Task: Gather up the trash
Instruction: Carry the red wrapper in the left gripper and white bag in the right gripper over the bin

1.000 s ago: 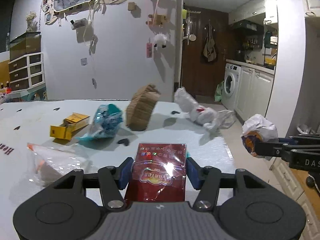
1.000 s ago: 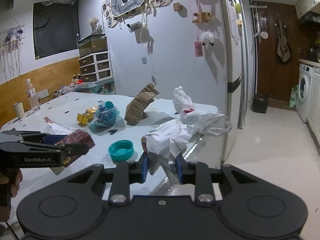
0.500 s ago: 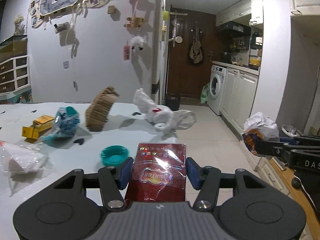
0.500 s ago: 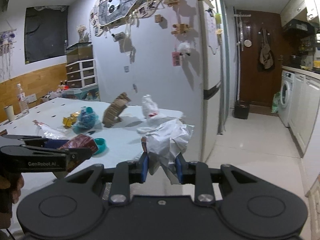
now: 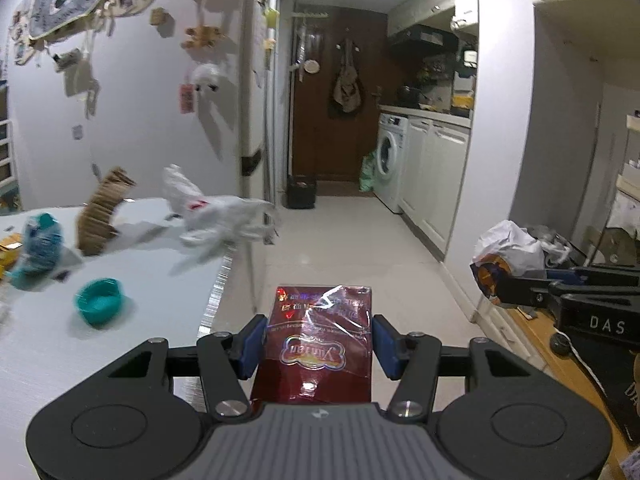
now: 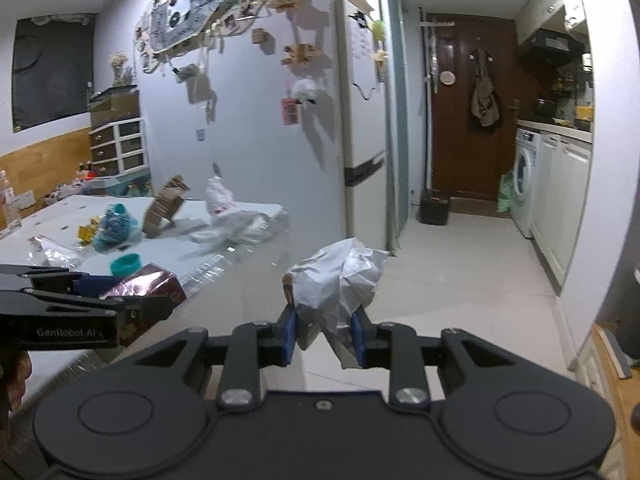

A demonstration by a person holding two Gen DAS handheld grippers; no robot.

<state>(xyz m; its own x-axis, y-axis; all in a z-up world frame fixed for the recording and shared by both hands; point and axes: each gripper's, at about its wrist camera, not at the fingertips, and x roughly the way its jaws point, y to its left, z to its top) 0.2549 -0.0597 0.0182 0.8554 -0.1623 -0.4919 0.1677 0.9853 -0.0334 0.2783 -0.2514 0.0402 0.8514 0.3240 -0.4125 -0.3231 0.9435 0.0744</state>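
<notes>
At far left, only the right wrist view takes in the wood-panelled wall, the drawer unit (image 6: pixel 116 144) and a clear bottle (image 6: pixel 5 204) at the desk's (image 6: pixel 72 224) edge, along with a crumpled clear wrapper (image 6: pixel 56 250) lying on the desk. Both views show the trash left on the desk: a yellow box (image 6: pixel 89 232), a blue-green bag (image 5: pixel 40 244), a brown cardboard piece (image 5: pixel 102 212) standing on edge, a teal lid (image 5: pixel 98 300) near the desk's front edge, and a white plastic bag (image 5: pixel 216 220) sprawled at the corner.

The left gripper (image 5: pixel 318 342) holds a red foil-wrapped packet (image 5: pixel 320 340) between its blue pads (image 5: pixel 252 344), jaws closed on the packet's two sides; its own camera shows the packet's printed face, while the right wrist view shows the same packet side-on, past the desk's edge. The packet is off the desk, above the pale floor (image 5: pixel 340 240).

The right gripper (image 6: pixel 325 334) has its jaws pressed narrow on a crumpled white plastic wad (image 6: pixel 340 276), which bulges above the pads. From the left wrist view the same wad appears at far right with an orange and dark patch on its end, which the right camera does not show.

Beyond both: a dark wooden door (image 5: pixel 332 92), a small black bin (image 5: pixel 302 196) on the floor, a washing machine (image 5: pixel 390 160) and white cabinets (image 5: pixel 436 176). The left view alone shows a heap of bags (image 5: pixel 552 240) by the right wall
</notes>
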